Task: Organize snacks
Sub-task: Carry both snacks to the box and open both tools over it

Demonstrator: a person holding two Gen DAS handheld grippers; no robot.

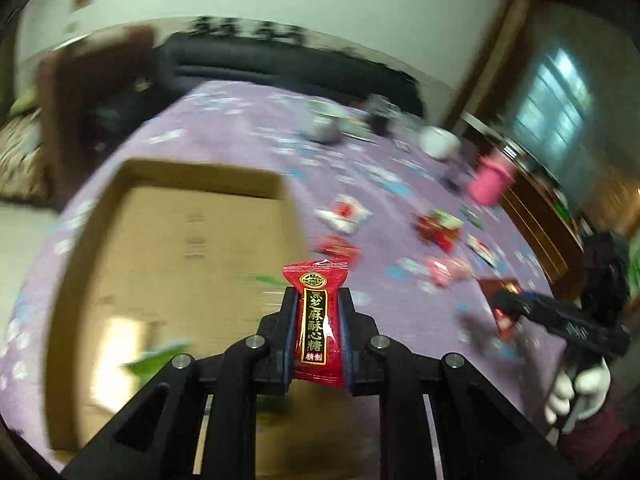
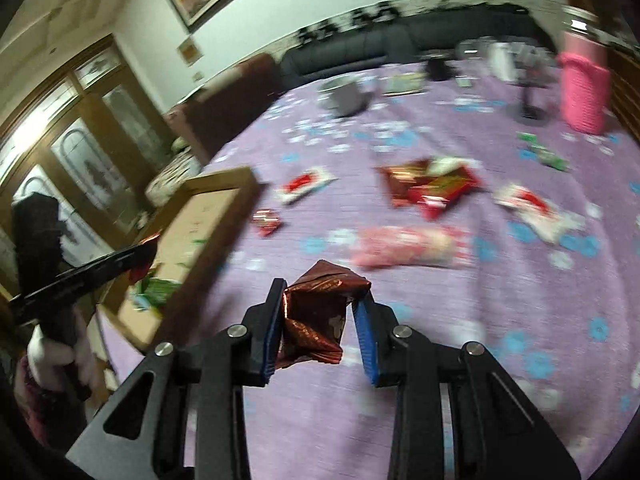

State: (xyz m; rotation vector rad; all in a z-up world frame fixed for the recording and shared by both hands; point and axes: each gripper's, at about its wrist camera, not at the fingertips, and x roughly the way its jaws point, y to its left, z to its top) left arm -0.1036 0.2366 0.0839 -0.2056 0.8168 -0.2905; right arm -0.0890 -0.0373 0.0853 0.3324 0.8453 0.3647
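Red candy (image 1: 318, 324) upright in left tool (image 1: 318, 304), long axis vertical.

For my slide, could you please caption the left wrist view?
Left claw grips a red candy packet above the cardboard box, snacks scattered on the purple tablecloth.

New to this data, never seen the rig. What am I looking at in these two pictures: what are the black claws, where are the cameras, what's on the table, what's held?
There is no robot: a person holds a two-finger gripper in each hand, with a fisheye camera on each looking along its fingers. The left wrist view shows the left gripper shut on a red candy packet, above an open cardboard box. The right wrist view shows the right gripper pinching a crumpled brown wrapper. A purple flowered tablecloth carries scattered snack packets, a pink cup and a grey bowl. Each camera also catches the other gripper at its edge.
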